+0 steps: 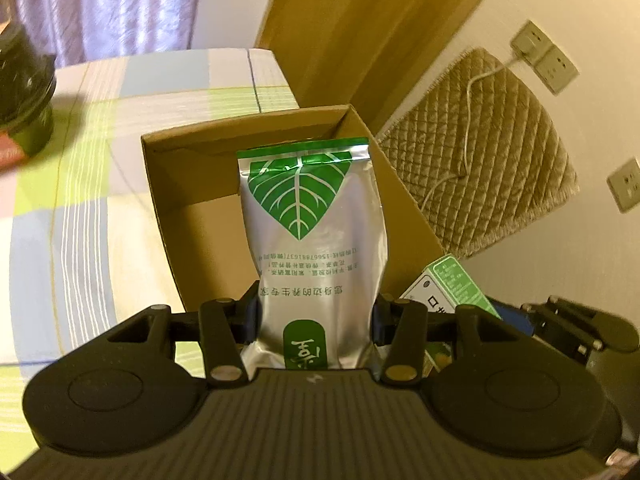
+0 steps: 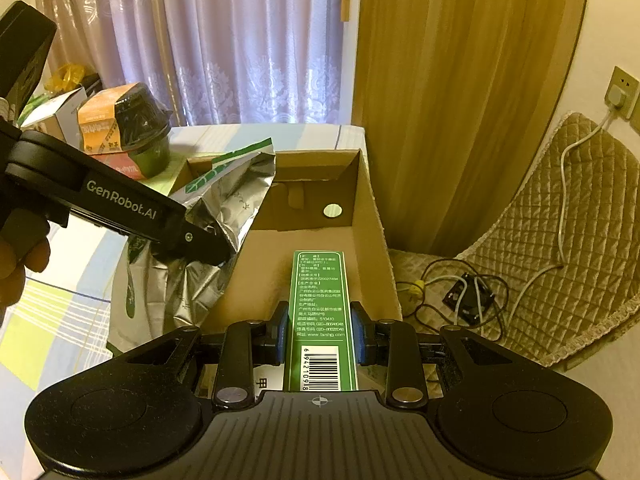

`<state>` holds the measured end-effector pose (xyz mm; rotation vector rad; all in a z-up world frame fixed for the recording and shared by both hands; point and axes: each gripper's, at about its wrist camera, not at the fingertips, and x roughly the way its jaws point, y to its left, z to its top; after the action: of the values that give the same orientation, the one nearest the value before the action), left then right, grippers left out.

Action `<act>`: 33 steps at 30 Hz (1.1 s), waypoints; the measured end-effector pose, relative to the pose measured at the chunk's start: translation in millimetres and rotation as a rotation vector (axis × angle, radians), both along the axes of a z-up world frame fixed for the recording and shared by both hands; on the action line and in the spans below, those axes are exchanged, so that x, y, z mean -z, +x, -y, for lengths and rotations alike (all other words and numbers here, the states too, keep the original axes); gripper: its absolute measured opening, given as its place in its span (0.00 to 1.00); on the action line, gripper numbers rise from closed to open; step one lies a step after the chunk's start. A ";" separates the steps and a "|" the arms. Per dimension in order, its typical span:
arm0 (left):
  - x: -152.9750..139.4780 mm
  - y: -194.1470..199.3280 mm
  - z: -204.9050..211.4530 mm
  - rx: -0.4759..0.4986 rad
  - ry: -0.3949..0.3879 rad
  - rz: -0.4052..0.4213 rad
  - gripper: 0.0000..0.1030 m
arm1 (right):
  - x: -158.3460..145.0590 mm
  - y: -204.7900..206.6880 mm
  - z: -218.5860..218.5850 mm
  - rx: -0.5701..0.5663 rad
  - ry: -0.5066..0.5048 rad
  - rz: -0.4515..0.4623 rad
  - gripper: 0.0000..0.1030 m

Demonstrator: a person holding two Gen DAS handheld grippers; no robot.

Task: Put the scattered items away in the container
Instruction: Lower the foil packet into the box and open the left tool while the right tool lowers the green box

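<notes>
Pinching a silver foil pouch with a green leaf print point(image 1: 316, 240), the left gripper point(image 1: 316, 320) holds it over the open brown cardboard box point(image 1: 188, 216); the pouch's lower end is hidden behind the gripper body. The right gripper point(image 2: 319, 334) clamps a narrow green printed carton point(image 2: 320, 312) above that box, its near end cut off. Beyond, on the checked tablecloth point(image 2: 60, 304), a dark-lidded green jar point(image 2: 148, 136) looks blurred.

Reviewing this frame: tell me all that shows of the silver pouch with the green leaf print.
The silver foil pouch looks like crinkled metallic film, with a large green leaf print, a green band along its sealed end and rows of green lettering. The left gripper is shut on it, its fingers pinching both sides. It is held over the near left part of the open cardboard box. In the right wrist view it shows creased.
</notes>
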<state>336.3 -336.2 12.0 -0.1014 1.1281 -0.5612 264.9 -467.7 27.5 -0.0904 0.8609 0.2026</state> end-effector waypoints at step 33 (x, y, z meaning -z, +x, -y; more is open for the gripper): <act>6.4 3.9 -10.7 -0.249 -0.054 -0.073 0.43 | -3.7 2.3 -3.9 0.013 0.016 0.021 0.32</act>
<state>340.2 -325.5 5.6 -0.3067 1.1515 -0.3681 267.2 -463.8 31.2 -0.0720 0.8384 0.1965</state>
